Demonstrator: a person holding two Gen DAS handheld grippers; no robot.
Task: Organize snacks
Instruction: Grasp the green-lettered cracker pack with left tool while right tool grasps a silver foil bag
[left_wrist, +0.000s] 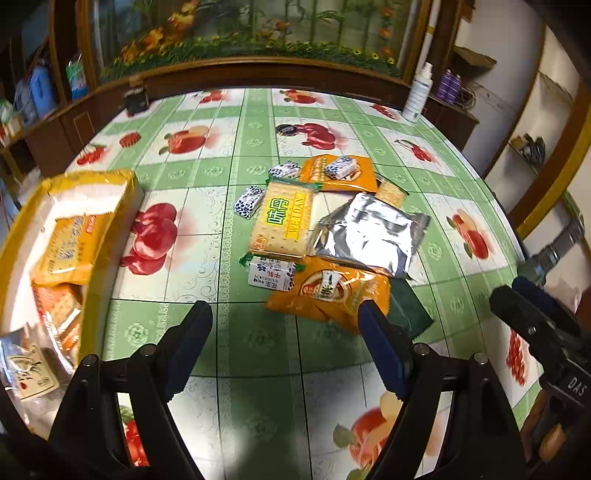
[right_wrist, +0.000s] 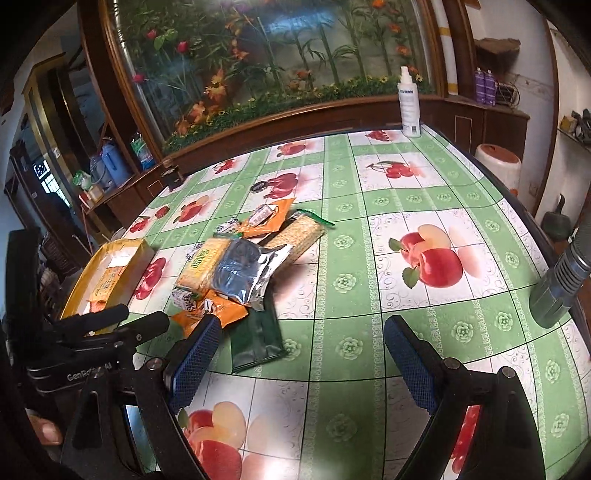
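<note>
A pile of snacks lies mid-table: a yellow cracker pack (left_wrist: 282, 221), a silver pouch (left_wrist: 369, 236), an orange packet (left_wrist: 332, 291), a small white candy pack (left_wrist: 271, 277) and a dark green packet (left_wrist: 406, 310). My left gripper (left_wrist: 284, 308) hovers open just short of the pile, its right finger over the orange packet's near edge. A yellow box (left_wrist: 92, 177) at the left holds several snacks. My right gripper (right_wrist: 303, 325) is open over bare cloth, its left finger beside the green packet (right_wrist: 256, 339). The silver pouch (right_wrist: 247, 273) lies beyond.
The table (right_wrist: 369, 295) wears a green and white fruit-print cloth. A white spray bottle (right_wrist: 408, 103) stands at the far edge by a wooden cabinet with a glass panel. A grey cylinder (right_wrist: 561, 280) juts in at the right edge. A second cracker pack (right_wrist: 299, 236) lies behind the pile.
</note>
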